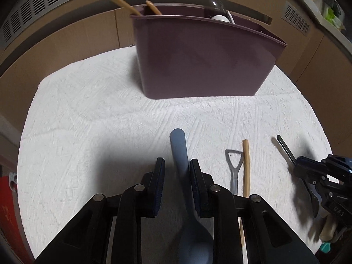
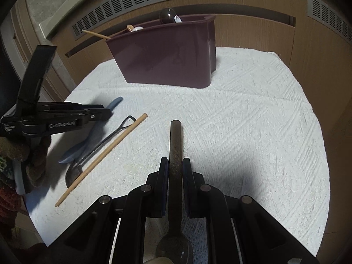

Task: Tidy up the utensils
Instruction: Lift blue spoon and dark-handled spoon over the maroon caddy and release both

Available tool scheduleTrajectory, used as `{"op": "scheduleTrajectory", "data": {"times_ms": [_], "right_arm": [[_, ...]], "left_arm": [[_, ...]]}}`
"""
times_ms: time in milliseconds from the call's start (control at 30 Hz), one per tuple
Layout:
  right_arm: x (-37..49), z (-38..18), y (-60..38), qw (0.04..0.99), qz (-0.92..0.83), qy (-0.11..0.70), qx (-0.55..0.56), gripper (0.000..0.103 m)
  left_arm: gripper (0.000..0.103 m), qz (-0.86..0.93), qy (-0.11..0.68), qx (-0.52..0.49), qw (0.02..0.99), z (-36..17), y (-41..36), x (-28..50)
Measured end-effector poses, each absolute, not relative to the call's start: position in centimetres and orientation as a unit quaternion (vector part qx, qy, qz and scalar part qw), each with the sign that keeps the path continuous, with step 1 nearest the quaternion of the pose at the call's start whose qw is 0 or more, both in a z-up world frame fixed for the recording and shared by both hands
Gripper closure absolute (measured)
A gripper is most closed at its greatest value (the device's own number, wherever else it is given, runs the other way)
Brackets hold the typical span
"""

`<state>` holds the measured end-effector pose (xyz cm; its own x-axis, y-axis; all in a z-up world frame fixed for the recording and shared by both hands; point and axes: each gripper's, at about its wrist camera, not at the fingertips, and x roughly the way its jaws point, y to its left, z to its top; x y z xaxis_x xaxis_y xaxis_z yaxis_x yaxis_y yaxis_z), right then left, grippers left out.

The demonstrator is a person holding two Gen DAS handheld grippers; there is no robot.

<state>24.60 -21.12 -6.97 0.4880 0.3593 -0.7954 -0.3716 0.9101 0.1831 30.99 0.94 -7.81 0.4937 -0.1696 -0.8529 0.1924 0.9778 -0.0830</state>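
Blue-grey plastic spoon (image 1: pixel 179 151): left wrist view, handle between the released jaws of the left gripper (image 1: pixel 175 167), touching the right-hand one, lying on the white-clothed bench (image 1: pixel 99 114).
Dark speckled spoon (image 2: pixel 175 145): right wrist view, handle clenched in the right gripper (image 2: pixel 175 167) jaws, pointing toward the maroon plastic caddy (image 2: pixel 167 52).

White woven cloth (image 2: pixel 253 114): rough, ribbed herringbone weave, matt. Maroon plastic utensil caddy (image 1: pixel 198 59) on it: smooth, satin. In front of caddy: blue-grey plastic spoon (image 1: pixel 179 151) matt; small metal shovel-handled spoon (image 2: pixel 103 140) glossy; pale wooden chopstick (image 2: pixel 103 157) matt; dark speckled spoon (image 2: pixel 175 151), dull sheen.
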Motion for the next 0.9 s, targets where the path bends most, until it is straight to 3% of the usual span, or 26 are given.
{"op": "scheduleTrajectory", "data": {"times_ms": [667, 900], "right_arm": [[25.7, -7.3, -16.8, 0.859, 0.198, 0.456, -0.123, 0.091], [25.1, -7.0, -17.3, 0.858, 0.225, 0.453, -0.086, 0.091]], "left_arm": [[0.079, -0.084, 0.498, -0.033, 0.863, -7.9, 3.1, 29.5], [0.077, -0.077, 0.503, -0.053, 0.859, -7.9, 2.9, 31.3]]}}
